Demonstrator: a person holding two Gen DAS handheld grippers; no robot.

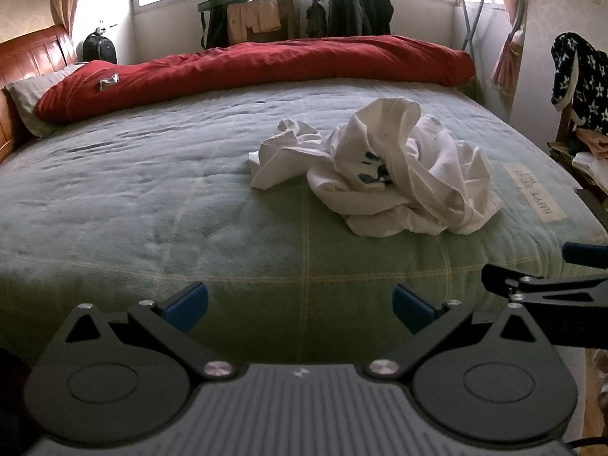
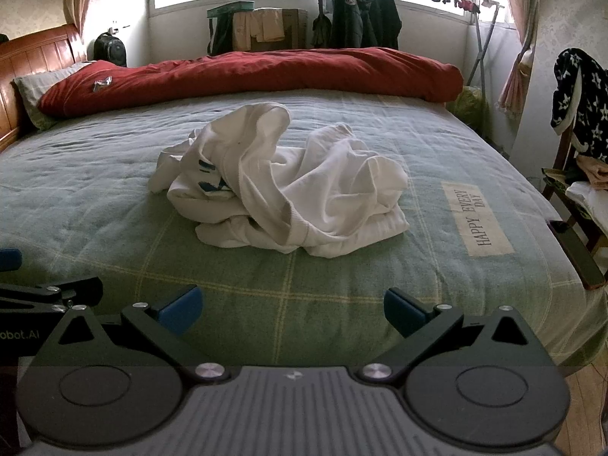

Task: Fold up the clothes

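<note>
On the green checked blanket (image 2: 114, 197) of the bed, a crumpled white shirt (image 2: 288, 186) lies in a heap, nearer the foot than the red quilt (image 2: 266, 70) bunched beyond it. I hold my left gripper (image 1: 300, 306) and right gripper (image 2: 290, 306) side by side short of the shirt, both spread wide with nothing between their blue pads. A label reading "HAPPY EVERY DAY" (image 2: 477, 214) sits just right of the shirt.
</note>
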